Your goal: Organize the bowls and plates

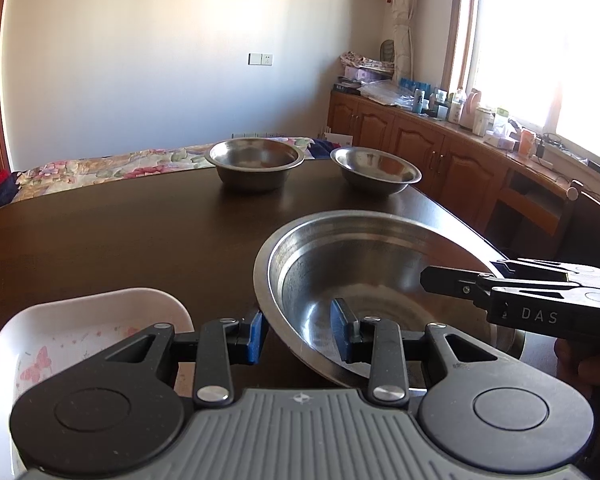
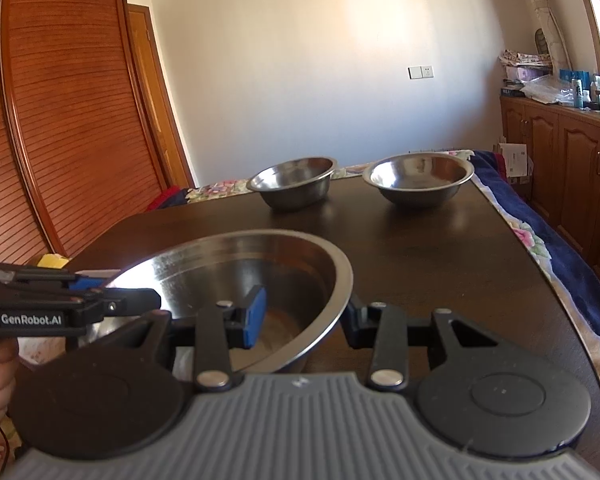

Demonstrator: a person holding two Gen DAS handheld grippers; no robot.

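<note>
- Far left, the white plate (image 1: 80,332) with its pink butterfly print lies on the dark worktop (image 1: 120,240), right at the near edge, just beside my left hand's tool.
- The left gripper (image 1: 300,332) straddles the near-left rim of the large steel bowl (image 1: 380,264): one blue pad outside the wall, one inside. Its fingers are narrowed onto that wall, and I read it as a hold.
- The large steel bowl itself sits tilted at the near side of the worktop, its left edge close to the plate. It looks carried rather than resting flat, though I cannot see its base.
- The right gripper (image 2: 306,318) bites the opposite side of the rim the same way, one pad in, one pad out, fingers pinched on the steel.
- To do this well, I want both hands level with each other. Thin polished steel slips easily, so I'd avoid twisting one wrist against the other.
- At the far edge stand the left small bowl (image 1: 255,160) and the right small bowl (image 1: 376,168), apart from each other and empty.
- My guess is these belong nested, so I'd travel low and slow and set down flat.
</note>
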